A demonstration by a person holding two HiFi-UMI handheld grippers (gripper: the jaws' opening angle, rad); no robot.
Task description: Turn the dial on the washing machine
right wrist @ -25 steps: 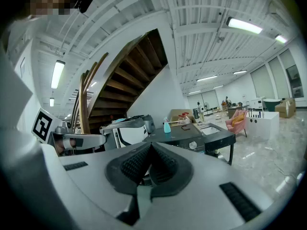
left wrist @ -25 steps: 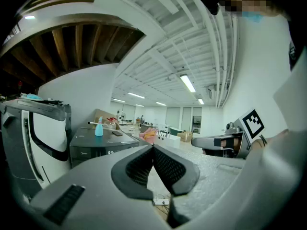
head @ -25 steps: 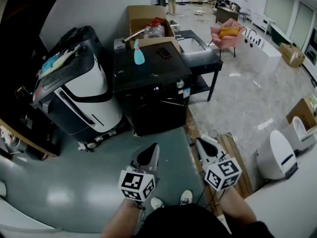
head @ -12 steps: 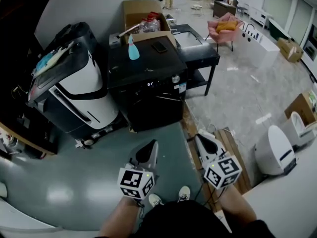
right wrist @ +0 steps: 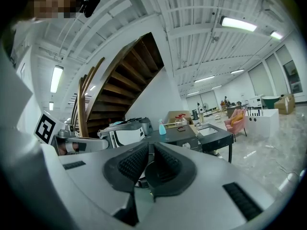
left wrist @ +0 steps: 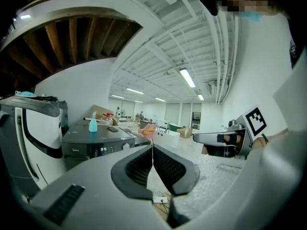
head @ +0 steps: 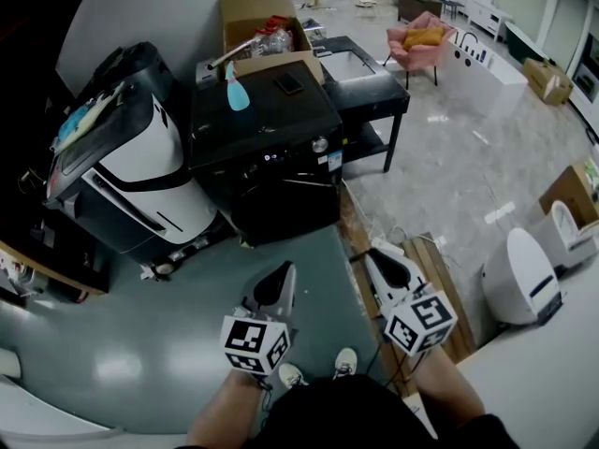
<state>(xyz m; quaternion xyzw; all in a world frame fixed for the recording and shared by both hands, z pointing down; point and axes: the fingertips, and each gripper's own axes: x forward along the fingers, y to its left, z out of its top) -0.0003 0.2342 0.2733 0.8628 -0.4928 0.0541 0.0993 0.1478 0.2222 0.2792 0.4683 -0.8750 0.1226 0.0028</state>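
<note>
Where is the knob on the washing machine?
In the head view, the dial sits at the right of the black washing machine's front panel, beside its lit display.

glossy black washing machine (head: 277, 124), matt cardboard box (head: 245, 13)

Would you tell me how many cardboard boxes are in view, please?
3 boxes: one open behind the washer, one far right, one at the right edge. Others may be hidden.
</note>
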